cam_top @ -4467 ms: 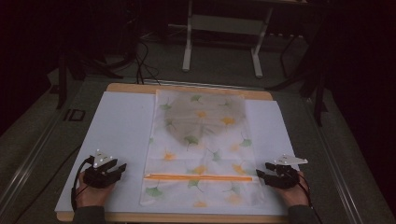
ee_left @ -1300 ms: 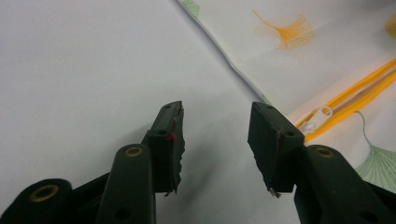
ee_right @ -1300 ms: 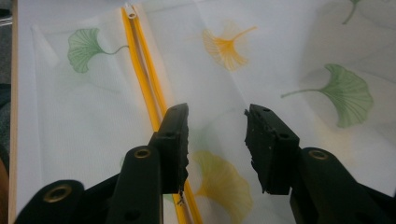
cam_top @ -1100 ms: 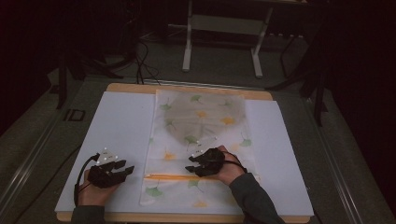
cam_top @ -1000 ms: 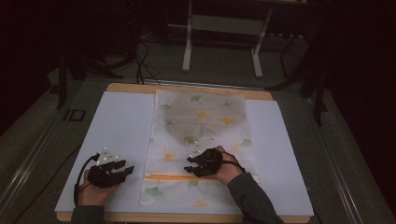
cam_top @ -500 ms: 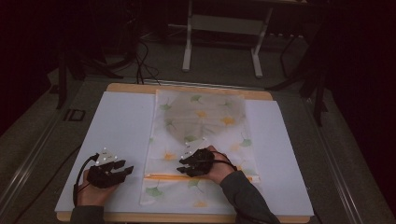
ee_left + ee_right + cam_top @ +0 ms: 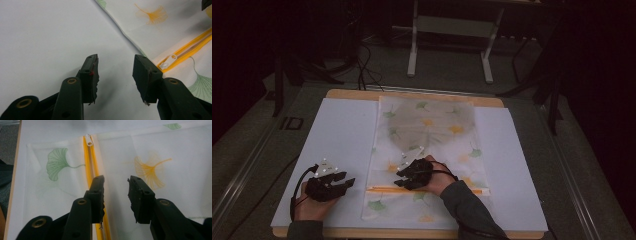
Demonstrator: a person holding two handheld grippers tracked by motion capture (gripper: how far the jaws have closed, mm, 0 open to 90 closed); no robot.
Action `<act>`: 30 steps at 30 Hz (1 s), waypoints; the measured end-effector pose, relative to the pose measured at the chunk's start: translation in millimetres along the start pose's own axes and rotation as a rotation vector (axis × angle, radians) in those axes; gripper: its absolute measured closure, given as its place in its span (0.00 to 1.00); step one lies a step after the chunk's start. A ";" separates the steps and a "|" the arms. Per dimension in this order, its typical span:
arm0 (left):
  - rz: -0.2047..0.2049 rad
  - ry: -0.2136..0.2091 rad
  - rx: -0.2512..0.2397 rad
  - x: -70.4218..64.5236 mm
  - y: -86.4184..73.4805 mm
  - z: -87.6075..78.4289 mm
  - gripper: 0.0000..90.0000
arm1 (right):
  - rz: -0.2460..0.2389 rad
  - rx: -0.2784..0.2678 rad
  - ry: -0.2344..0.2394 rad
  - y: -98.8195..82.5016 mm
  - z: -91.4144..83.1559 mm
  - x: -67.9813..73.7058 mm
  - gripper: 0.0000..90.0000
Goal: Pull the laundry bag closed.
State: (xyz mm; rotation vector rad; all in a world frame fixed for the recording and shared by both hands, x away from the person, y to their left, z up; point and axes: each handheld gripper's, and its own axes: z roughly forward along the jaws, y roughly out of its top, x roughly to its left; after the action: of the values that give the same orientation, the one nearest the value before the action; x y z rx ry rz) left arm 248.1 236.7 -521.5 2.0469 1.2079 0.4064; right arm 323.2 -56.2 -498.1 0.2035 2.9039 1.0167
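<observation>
A sheer white mesh bag (image 7: 427, 135) printed with green and yellow ginkgo leaves lies flat down the middle of the table. A yellow zipper (image 7: 384, 190) runs across its near end, with a white pull (image 7: 168, 60) at the bag's left edge, also seen as the white pull (image 7: 88, 140). My right gripper (image 7: 404, 172) hovers open over the bag just beyond the zipper (image 7: 91, 170), nothing between its jaws. My left gripper (image 7: 343, 183) rests open on the white sheet left of the bag, pointing toward the pull.
A white sheet (image 7: 332, 145) covers the wooden table (image 7: 357, 94). A dark shape shows through the bag's far half (image 7: 422, 125). Cables (image 7: 362, 60) and a grey stand (image 7: 449, 30) lie on the floor beyond the table.
My right gripper has swept left from the table's right side across the bag to near its left part, above the zipper. The left gripper has stayed put.
</observation>
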 end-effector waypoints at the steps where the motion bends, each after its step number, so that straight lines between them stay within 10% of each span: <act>1: -0.001 -0.002 -0.001 0.1 0.0 -0.2 0.61 | -0.003 0.000 0.001 0.8 1.2 0.1 0.72; 30: 0.004 0.002 -0.001 0.5 -0.3 -3.1 0.61 | -0.048 0.016 0.059 24.3 31.6 12.2 0.75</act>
State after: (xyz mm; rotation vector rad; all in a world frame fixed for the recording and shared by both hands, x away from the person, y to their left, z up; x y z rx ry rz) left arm 246.4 238.4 -519.6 2.0490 1.2054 0.4111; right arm 316.8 -16.1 -507.8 0.1056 2.9551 1.0093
